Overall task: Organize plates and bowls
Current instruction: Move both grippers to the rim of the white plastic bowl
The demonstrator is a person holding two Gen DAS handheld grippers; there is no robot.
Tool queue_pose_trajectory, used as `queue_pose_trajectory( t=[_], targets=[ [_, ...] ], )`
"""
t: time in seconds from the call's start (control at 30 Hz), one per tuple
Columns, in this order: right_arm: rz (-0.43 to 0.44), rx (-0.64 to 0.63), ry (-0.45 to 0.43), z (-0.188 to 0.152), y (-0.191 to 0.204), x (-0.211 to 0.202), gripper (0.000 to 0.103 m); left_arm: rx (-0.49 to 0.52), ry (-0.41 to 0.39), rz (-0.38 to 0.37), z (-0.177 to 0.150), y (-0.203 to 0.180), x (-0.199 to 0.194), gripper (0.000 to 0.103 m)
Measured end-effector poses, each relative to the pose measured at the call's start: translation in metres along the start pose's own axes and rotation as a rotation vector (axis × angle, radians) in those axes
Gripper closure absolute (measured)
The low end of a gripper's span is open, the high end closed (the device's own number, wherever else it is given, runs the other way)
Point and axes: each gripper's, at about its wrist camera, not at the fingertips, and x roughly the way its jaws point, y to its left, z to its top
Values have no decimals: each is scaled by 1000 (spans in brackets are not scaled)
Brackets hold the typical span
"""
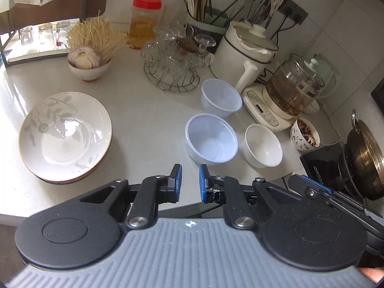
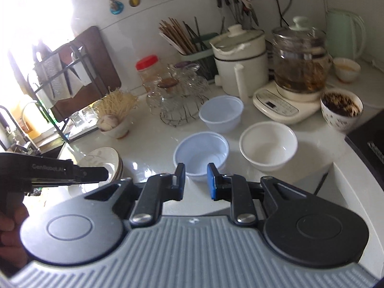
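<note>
Two handheld grippers hover above a white kitchen counter [image 1: 148,124] crowded with dishes. The left gripper [image 1: 190,183] is parted by a narrow gap, its blue-padded fingers [image 1: 178,175] holding nothing, poised over bare counter just short of a white plastic bowl [image 1: 211,141] at 12 o'clock from its tips. The right gripper [image 2: 196,181] is likewise slightly open and empty, its tips just above the near rim of the same plastic bowl [image 2: 201,153].

A second plastic bowl [image 1: 221,97] sits farther back at 1 o'clock in the left wrist view, apart from the first. A white ceramic bowl [image 1: 262,145] stands just beside the near plastic bowl, at its 3 o'clock. A stack of leaf-patterned plates [image 1: 65,134] rests at 10 o'clock, well apart from the bowls; in the right wrist view the stack [image 2: 100,160] is partly hidden behind the left gripper's body.

At the back, a bowl [image 1: 89,68] holds dried noodles and an onion. Near it at 3 o'clock stands a wire rack of glass dishes [image 1: 174,57]. A red-lidded jar [image 1: 144,21], a chopstick holder [image 1: 204,12], a white lidded pot [image 1: 247,55] and a glass kettle [image 1: 292,88] on its base line the wall. A patterned cup [image 1: 304,135] with dark residue sits at 2 o'clock.
</note>
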Motion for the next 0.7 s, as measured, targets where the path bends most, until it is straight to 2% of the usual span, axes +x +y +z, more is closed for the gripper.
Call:
queue_pose_trajectory(
  t=[0.2, 0.43, 0.5, 0.53, 0.57, 0.7],
  targets=[
    [-29, 52, 22, 3, -18, 11, 80, 36, 27, -8, 9, -6, 16, 87],
    [-82, 87, 57, 13, -34, 35, 78, 21, 56, -61, 25, 0, 52, 87],
    [-99, 92, 57, 16, -37, 42, 42, 25, 69, -79, 31, 0, 62, 87],
    [-97, 103, 52, 17, -38, 46, 35, 30, 71, -84, 33, -1, 67, 87],
    [-93, 107, 57, 19, -39, 51, 34, 36, 75, -88, 36, -1, 71, 87],
    [-58, 131, 93, 26, -40, 73, 35, 38, 106, -84, 49, 1, 92, 75]
  ],
)
